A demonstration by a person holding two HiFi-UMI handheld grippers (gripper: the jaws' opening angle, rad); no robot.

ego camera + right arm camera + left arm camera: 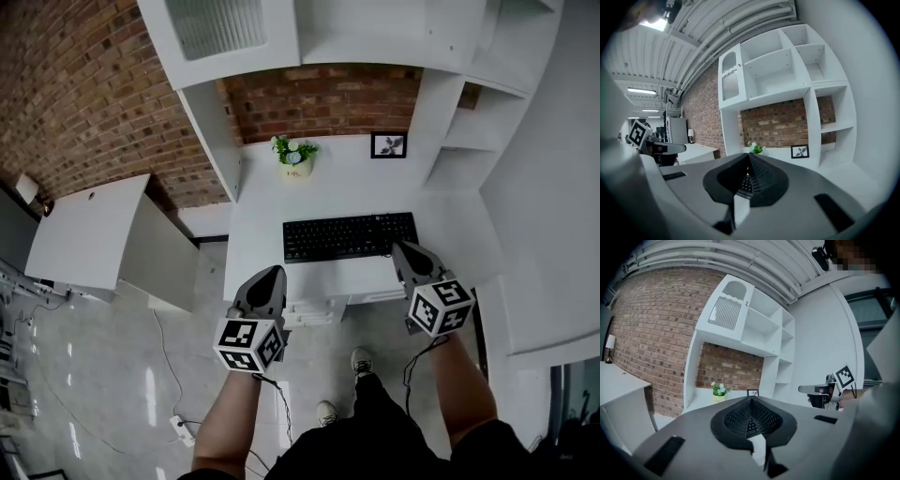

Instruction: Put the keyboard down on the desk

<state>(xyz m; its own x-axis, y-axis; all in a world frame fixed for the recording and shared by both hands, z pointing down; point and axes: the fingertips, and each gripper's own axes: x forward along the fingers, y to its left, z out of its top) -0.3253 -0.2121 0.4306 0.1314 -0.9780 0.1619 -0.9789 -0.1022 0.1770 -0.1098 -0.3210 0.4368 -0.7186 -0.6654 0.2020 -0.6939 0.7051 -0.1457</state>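
Observation:
A black keyboard (349,236) lies flat on the white desk (262,211), near its front edge. My left gripper (271,274) hangs just off the desk's front edge, below the keyboard's left corner, with its jaws shut and nothing between them. My right gripper (402,249) is shut too, its tip over the keyboard's front right corner; whether it touches I cannot tell. In the left gripper view the closed jaws (751,399) point at the back wall. In the right gripper view a few black keys (744,184) show under the closed jaws (748,154).
A small flower pot (294,159) and a framed picture (388,144) stand at the back of the desk. White shelves (487,122) rise at the right, and a white side table (89,230) stands at the left. A power strip (183,428) and cables lie on the floor.

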